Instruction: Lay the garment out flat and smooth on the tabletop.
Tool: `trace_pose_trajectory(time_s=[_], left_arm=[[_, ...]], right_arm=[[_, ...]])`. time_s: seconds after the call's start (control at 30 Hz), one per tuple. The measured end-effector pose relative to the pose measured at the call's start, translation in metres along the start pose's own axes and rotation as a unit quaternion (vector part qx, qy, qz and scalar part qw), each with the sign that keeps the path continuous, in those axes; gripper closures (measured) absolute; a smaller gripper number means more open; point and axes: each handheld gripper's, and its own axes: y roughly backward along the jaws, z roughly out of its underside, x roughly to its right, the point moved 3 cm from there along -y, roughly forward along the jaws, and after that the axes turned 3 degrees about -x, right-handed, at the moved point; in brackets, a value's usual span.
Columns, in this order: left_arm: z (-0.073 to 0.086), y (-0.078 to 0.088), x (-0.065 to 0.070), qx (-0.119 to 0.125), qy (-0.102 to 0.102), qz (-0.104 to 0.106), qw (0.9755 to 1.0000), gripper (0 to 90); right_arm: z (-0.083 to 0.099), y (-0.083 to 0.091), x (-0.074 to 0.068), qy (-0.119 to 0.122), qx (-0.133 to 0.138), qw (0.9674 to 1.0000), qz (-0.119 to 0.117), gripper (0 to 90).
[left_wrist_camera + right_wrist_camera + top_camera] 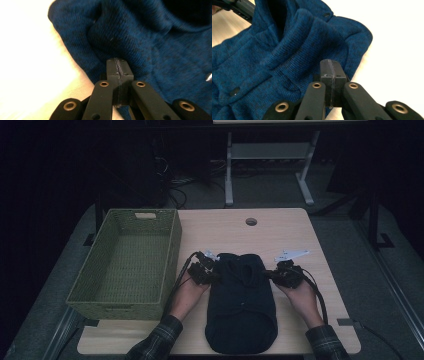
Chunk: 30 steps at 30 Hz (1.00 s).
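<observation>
Both my grippers, left (209, 274) and right (272, 275), have jaws pressed together, apparently pinching the folded sweater's (241, 307) shoulders between them. Folding looks done; I'd guess moving it into the basket (170, 251), left of my left gripper, remains.

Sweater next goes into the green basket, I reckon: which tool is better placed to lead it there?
Probably the left tool: it is at the sweater's edge facing the green basket, which sits directly beside it. The right tool is at the far edge, with the whole sweater between it and the basket. Both look shut at the fabric's edge.
</observation>
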Motion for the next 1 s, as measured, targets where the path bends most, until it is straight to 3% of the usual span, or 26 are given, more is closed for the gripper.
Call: trace_pose_trajectory(time_s=[0.1,0.23,0.5,0.63,0.9,1.0], left_arm=[[0.003,-0.007,-0.002,-0.015,-0.008,-0.006,0.9998,90.0],[0.004,-0.007,-0.001,-0.015,-0.007,-0.004,0.9998,90.0],[0.005,-0.005,0.002,-0.027,-0.026,-0.02,0.9991,90.0],[0.005,-0.005,0.006,-0.034,-0.035,-0.029,0.9984,90.0],[0.007,-0.003,0.005,-0.035,-0.026,-0.016,0.9989,90.0],[0.007,-0.003,0.003,-0.032,-0.025,-0.007,0.9991,90.0]], right_arm=[[0.003,-0.008,0.0,0.001,-0.006,1.0,-0.003,90.0],[0.007,-0.02,0.0,0.007,-0.03,0.9995,0.0,90.0],[0.01,-0.022,0.002,0.017,-0.055,0.9971,0.049,90.0],[0.011,-0.021,0.004,0.014,-0.056,0.9971,0.05,90.0],[0.014,-0.018,0.002,0.012,-0.059,0.9971,0.047,90.0],[0.014,-0.017,0.002,0.01,-0.057,0.9977,0.034,90.0]])
